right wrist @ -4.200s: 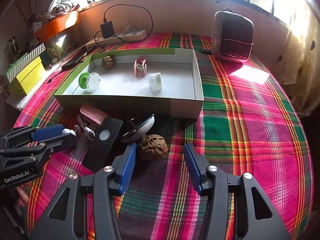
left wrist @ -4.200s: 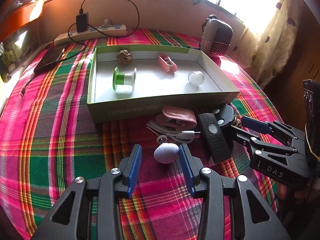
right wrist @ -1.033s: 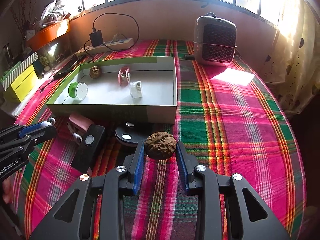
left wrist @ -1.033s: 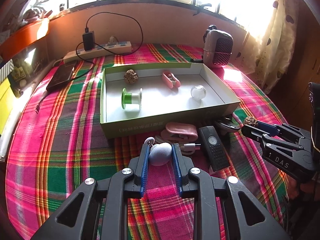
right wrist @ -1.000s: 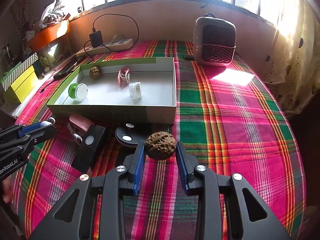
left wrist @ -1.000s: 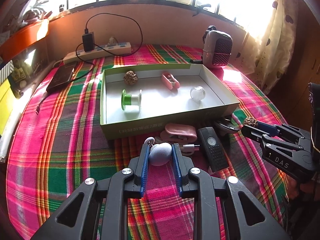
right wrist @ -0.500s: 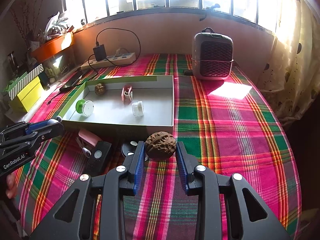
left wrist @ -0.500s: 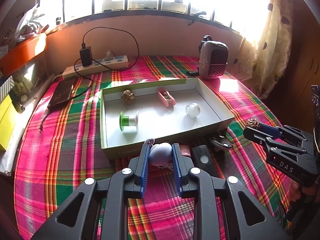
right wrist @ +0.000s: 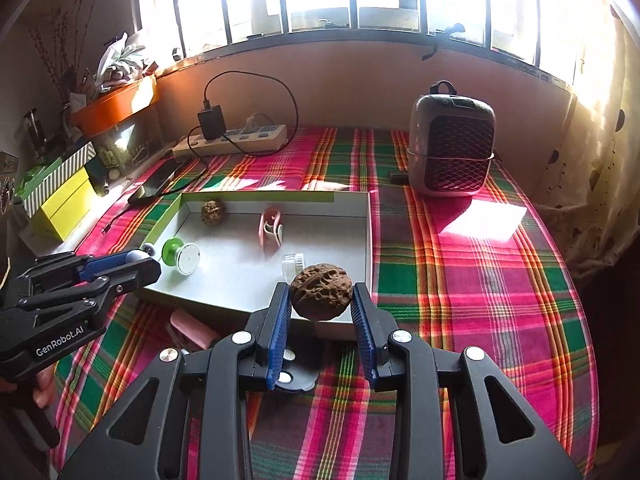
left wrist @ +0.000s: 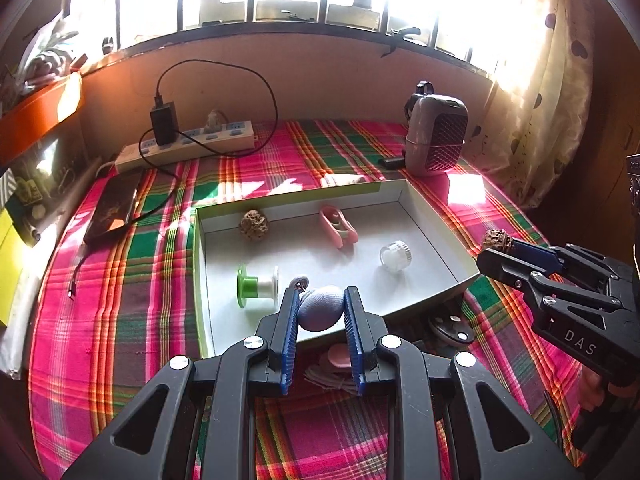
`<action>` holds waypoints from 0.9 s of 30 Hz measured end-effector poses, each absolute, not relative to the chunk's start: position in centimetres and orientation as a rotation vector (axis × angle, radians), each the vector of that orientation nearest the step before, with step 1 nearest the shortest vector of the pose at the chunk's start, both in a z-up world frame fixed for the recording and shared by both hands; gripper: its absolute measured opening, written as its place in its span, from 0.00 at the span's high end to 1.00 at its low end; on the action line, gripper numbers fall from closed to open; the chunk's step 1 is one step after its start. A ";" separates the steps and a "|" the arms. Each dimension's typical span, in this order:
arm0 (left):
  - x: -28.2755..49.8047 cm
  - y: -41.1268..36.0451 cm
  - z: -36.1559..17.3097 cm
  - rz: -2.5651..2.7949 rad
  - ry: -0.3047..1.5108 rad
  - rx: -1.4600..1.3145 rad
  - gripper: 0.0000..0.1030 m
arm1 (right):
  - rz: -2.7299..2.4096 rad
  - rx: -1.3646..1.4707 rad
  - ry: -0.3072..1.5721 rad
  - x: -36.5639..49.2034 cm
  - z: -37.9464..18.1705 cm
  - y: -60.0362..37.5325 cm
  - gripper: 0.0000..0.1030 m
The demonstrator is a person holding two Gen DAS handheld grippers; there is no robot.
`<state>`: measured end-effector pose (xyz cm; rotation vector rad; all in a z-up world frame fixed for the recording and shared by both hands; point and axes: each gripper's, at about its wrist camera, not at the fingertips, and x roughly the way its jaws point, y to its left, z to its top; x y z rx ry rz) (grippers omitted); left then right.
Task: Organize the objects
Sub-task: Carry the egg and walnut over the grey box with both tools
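Now both grippers pinch small items above the near edge of the shallow green-sided cardboard box (left wrist: 206, 280) on the plaid cloth.

Inside its white floor lie a wrinkled brown walnut (left wrist: 253, 225) in the far left corner, a pink plastic clip (left wrist: 338, 227), a clear ribbed-lid jar (left wrist: 394, 256) and a green-and-white thread spool (left wrist: 256, 287). Left gripper (left wrist: 320, 312) clamps a pale lavender egg-shaped ball (left wrist: 322, 307); right gripper (right wrist: 321, 308) clamps a second brown walnut (right wrist: 321, 291) near the box's right corner. Outside, just before the front wall, sit a pink case (right wrist: 192, 330) and a black disc (left wrist: 452, 326).
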<state>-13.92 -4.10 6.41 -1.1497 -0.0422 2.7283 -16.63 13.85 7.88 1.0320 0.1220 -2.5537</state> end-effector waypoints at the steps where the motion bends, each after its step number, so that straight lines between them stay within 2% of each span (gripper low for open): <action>1: -14.3 -4.1 6.4 2.729 -0.044 -1.153 0.80 | -2.548 1.033 0.123 -17.0 7.9 13.6 0.69; 27: -24.5 -3.2 3.0 2.686 0.001 -1.328 0.80 | -2.436 1.184 0.199 -27.6 4.5 9.4 0.69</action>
